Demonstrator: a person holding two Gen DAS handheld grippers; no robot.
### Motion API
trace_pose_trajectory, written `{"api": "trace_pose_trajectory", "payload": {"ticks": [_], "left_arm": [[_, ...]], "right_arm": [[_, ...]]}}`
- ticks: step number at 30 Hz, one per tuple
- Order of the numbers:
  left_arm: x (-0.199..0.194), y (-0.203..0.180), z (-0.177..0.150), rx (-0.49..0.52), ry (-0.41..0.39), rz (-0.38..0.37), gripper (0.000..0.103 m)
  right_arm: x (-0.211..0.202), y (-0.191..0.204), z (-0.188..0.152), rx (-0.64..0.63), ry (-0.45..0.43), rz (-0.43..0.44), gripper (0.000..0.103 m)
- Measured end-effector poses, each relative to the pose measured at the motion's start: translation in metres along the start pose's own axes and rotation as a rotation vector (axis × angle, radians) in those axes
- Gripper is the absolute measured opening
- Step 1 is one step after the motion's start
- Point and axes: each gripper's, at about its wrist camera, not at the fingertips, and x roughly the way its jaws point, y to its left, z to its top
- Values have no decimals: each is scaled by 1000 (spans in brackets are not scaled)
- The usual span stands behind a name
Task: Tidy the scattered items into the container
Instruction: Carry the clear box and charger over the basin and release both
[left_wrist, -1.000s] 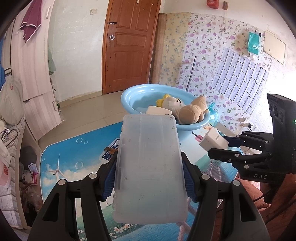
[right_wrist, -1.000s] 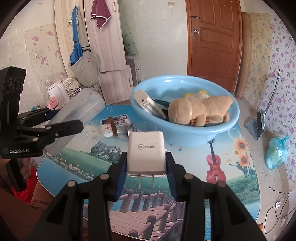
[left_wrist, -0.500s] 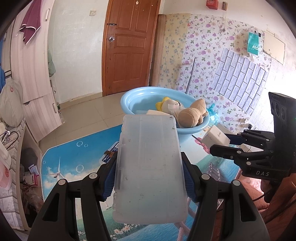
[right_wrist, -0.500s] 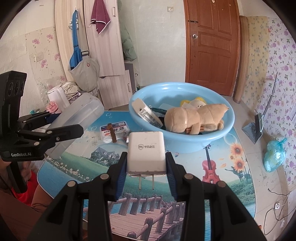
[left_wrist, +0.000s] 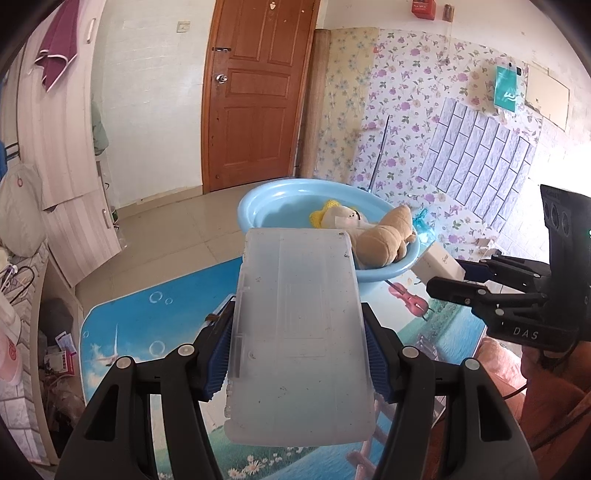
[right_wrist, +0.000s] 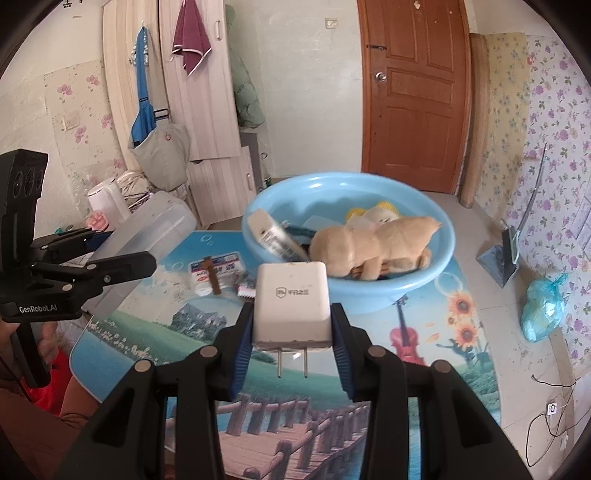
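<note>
The work surface is a table (right_wrist: 454, 332) covered with a printed scenic mat (sunflowers, violin, wooden bridge), set in a room with floral wallpaper and a brown wooden door (right_wrist: 413, 92).

The container is a light-blue basin (right_wrist: 369, 295) standing on the far part of the table. It holds a tan plush toy (right_wrist: 369, 247) lying on its side, a yellow-and-cream soft item (right_wrist: 373, 213) behind it, and a white rectangular pack (right_wrist: 271, 236) leaning against the inner left wall.

Left gripper (left_wrist: 297, 354): jaws closed on a translucent plastic box (left_wrist: 299, 332), clamped across its two long sides between the blue pads (left_wrist: 218, 365). The box is held in the air above the near edge of the table, its far end pointing toward the basin.

Right gripper (right_wrist: 291, 343): jaws closed on a white charger plug (right_wrist: 291, 302), gripped by its sides. The two metal prongs point back toward the camera. The plug is held above the table, just short of the basin's near rim.

On the table to the left of the basin lie a flat printed packet (right_wrist: 218, 273) with a small brown piece across it and a small wrapper (right_wrist: 246, 290) just beside it.
</note>
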Motion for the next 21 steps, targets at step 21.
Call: {"api": "trace_pose_trajectory", "payload": {"ticks": [21], "left_arm": [[80,-14,84,89,-7,-51,62]], "right_arm": [[38,-40,51,12,-53,-9,38]]}}
